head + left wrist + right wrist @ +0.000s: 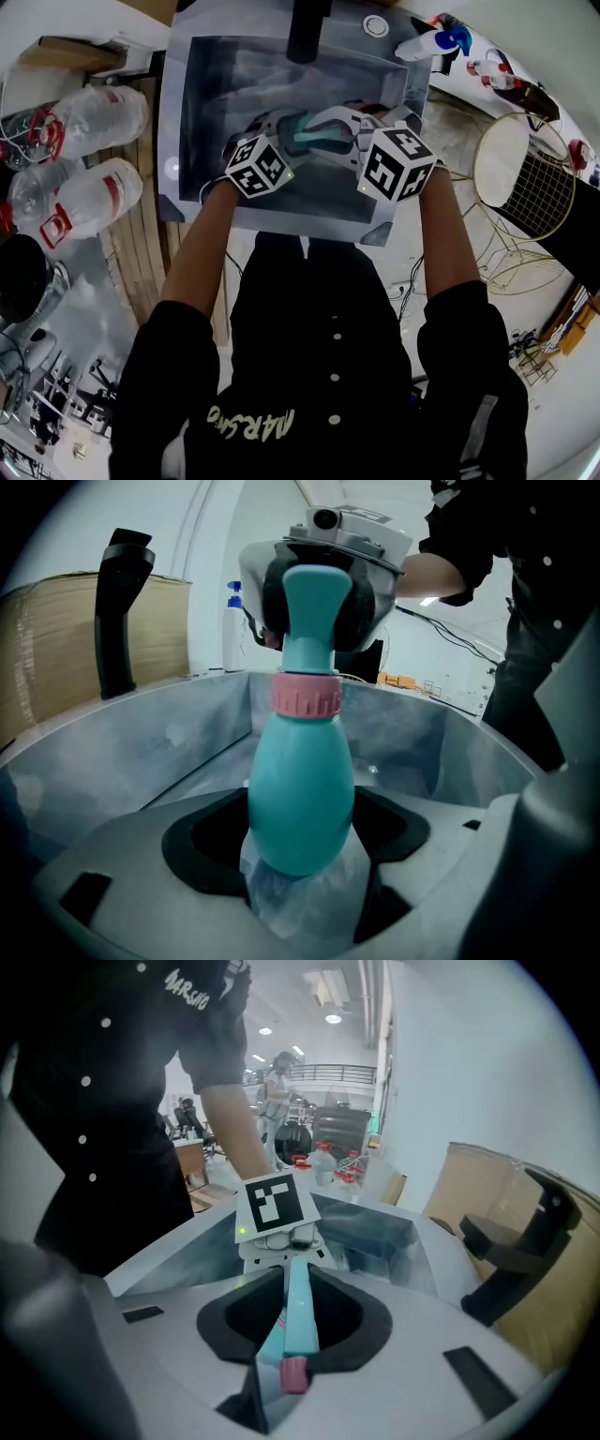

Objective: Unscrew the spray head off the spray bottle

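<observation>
Steel basin (187, 131), seen from above; both grippers work over its middle.

Spray bottle (300, 799): teal, held clear above the basin floor, lying roughly level between the two grippers. Pink collar (307, 696) sits at its neck, with the spray head (311, 611) beyond it.

Left gripper (302, 864): fingers clamped on the bottle's rounded lower body, clear pads pressed against both sides.

Right gripper (292, 1335): facing the left one across the basin, fingers closed on the spray head. A pink nozzle tip (293, 1372) pokes out nearest its camera.

Black faucet (307, 33) rises at the basin's far rim. A second bottle with a blue head (431, 42) lies just past the basin's far right corner. Clear plastic jugs (103, 117) lie left of the basin; a wire basket (525, 178) stands to its right.
</observation>
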A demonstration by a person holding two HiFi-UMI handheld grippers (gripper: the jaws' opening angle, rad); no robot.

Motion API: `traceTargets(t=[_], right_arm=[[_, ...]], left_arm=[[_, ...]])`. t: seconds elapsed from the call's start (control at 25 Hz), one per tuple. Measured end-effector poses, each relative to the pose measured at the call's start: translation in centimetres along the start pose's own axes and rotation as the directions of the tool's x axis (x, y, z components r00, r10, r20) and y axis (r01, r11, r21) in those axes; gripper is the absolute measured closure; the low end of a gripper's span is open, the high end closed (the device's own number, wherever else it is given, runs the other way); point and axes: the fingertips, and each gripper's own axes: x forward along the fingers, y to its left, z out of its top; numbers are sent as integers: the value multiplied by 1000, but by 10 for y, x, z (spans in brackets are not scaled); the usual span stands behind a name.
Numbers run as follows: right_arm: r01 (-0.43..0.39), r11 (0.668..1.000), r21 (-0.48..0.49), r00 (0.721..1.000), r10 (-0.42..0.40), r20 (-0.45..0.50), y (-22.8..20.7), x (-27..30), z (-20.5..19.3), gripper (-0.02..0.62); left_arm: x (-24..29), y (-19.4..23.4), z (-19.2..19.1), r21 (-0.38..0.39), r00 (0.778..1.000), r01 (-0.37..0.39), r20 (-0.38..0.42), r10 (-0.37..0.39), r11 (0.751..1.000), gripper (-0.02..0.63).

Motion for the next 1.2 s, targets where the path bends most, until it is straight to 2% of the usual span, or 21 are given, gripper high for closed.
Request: traceTargets(t=[0.08,0.2,0.24,0.28,0.32,0.4,0.44,0.52,0.56,0.6,0.64,0.72,0.76,0.8,0.84,1.08,1.16,1.2], right_arm=[[-1,1000,9,1000,1,-1,-1,0,0,495],[53,992,114,998,-55,15,-8,-1,-3,480],[78,985,155,997,-82,13,-11,-2,-5,429],[105,975,196,994,-110,13,-14,-4,-6,339],[134,962,237,990,-142,19,-18,-8,-6,274],[201,922,331,973,-228,43,-28,-23,-1,263],[243,892,382,958,-282,51,-31,-33,2,256],[331,809,486,913,-405,53,-34,-54,11,256],[376,756,536,879,-474,52,-33,-63,16,256],[423,687,591,833,-552,46,-31,-71,21,256],[466,593,656,772,-635,25,-27,-78,24,257],[524,364,770,650,-755,-86,-15,-87,20,270],[541,267,797,611,-776,-154,-7,-86,15,279],[550,201,810,593,-777,-210,0,-82,11,284],[550,159,820,591,-768,-247,5,-75,7,282],[452,-31,891,637,-688,-347,2,-42,-14,255],[421,-77,904,650,-669,-360,-4,-36,-19,248],[424,-84,902,656,-658,-370,-7,-33,-21,238]], left_arm=[[0,-1,0,0,1000,8,-1,-8,1000,244],[1,-1,0,-1,1000,18,-4,-18,1000,244],[1,-1,1,1,1000,19,-4,-19,1000,244],[1,-1,1,5,1000,18,-4,-18,1000,244],[1,-1,0,7,1000,15,-6,-15,1000,244],[1,-1,0,7,1000,10,-11,-10,1000,244],[1,-1,0,4,1000,6,-13,-6,1000,245],[2,-2,0,-3,1000,-2,-16,2,1000,244],[2,-3,1,-8,1000,-8,-16,7,1000,244],[2,-3,1,-13,1000,-14,-15,14,1000,244],[2,-3,1,-20,1000,-22,-13,22,1000,244],[2,-2,2,-33,999,-42,-7,41,999,244],[2,-2,2,-41,999,-53,-4,53,998,244],[2,-2,2,-49,998,-65,-2,65,997,244],[3,-2,2,-57,997,-77,-1,77,995,244],[3,-3,3,-81,991,-132,-3,132,988,244],[4,-4,2,-84,989,-146,-8,146,986,244],[4,-4,2,-89,988,-153,-12,153,984,244]])
